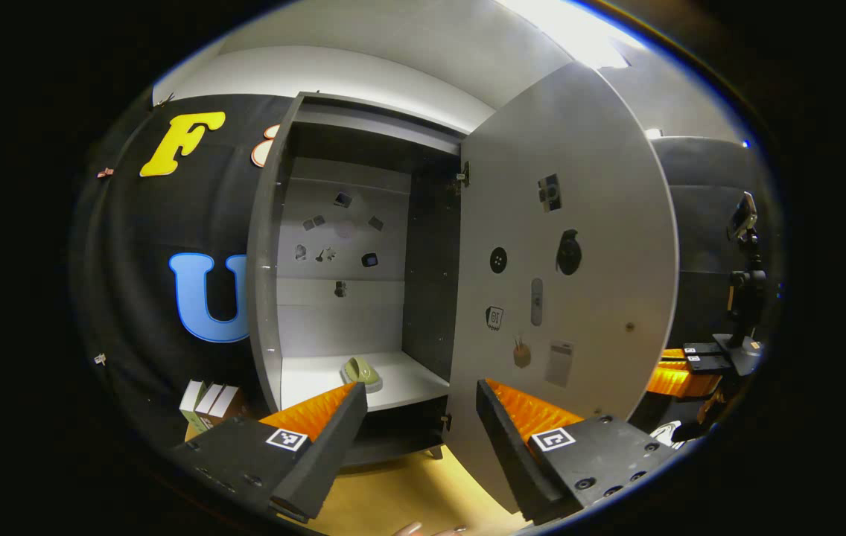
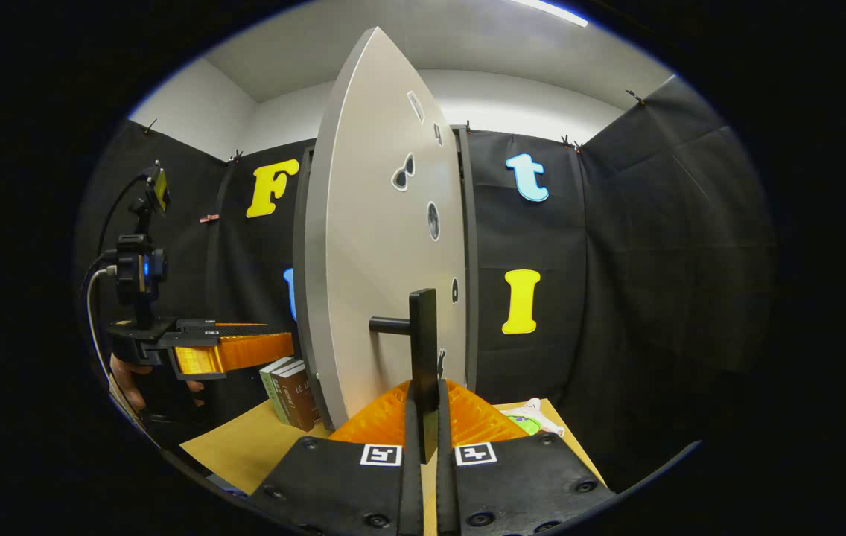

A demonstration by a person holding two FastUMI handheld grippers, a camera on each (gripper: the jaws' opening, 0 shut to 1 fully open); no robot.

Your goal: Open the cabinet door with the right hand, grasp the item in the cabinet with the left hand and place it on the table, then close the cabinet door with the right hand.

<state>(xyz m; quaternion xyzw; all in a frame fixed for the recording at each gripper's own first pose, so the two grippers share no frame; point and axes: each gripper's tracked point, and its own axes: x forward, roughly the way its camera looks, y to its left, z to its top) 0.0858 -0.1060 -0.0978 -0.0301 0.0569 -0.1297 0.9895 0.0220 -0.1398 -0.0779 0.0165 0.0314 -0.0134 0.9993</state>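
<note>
Wood-tone tabletop (image 2: 244, 447) across the bottom. Small stack of upright books with green and brown spines (image 2: 290, 392) at 7 o'clock of centre in the right gripper view; same books (image 1: 208, 403) at 8 o'clock in the left gripper view. White crumpled packet with a green patch (image 2: 535, 418), possibly a snack bag, at 5 o'clock. White ceiling light strip (image 2: 553, 11) at 12 o'clock.

Left gripper (image 1: 415, 417) jaws apart before open cabinet (image 1: 352, 253) holding green item (image 1: 362, 372).
</note>
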